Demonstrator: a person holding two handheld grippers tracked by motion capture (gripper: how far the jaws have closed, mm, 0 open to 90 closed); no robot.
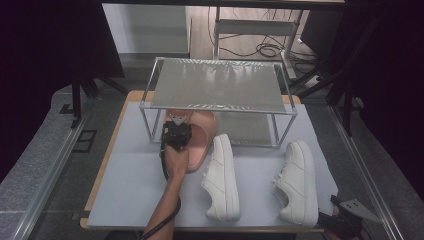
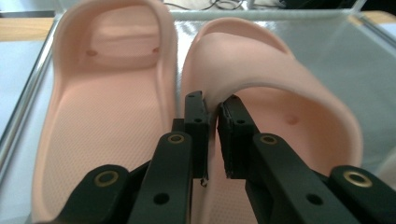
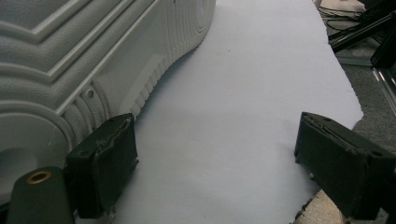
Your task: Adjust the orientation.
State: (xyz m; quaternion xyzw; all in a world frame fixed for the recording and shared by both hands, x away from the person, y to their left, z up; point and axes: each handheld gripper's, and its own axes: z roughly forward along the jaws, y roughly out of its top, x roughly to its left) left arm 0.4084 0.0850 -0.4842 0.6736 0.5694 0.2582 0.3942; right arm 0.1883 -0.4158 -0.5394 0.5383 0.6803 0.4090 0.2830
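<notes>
Under rack (image 1: 218,106), near edge | left gripper (image 2: 211,135) clamped on pink slipper (image 2: 280,93) strap rim | right gripper (image 3: 215,168) jaws apart, idle beside white sneaker (image 3: 84,56) | risk: thin pinch slips, slipper drops or knocks its mate (image 2: 107,107).

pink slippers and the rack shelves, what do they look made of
Pink slippers: likely soft moulded foam or rubber, matte; one seamless piece, fine dotted footbed, and the strap edge pinches between the left gripper pads.
Rack shelves: seemingly metal or textured plastic sheet, with a dull grey sheen, in a pale metal-looking frame.
</notes>
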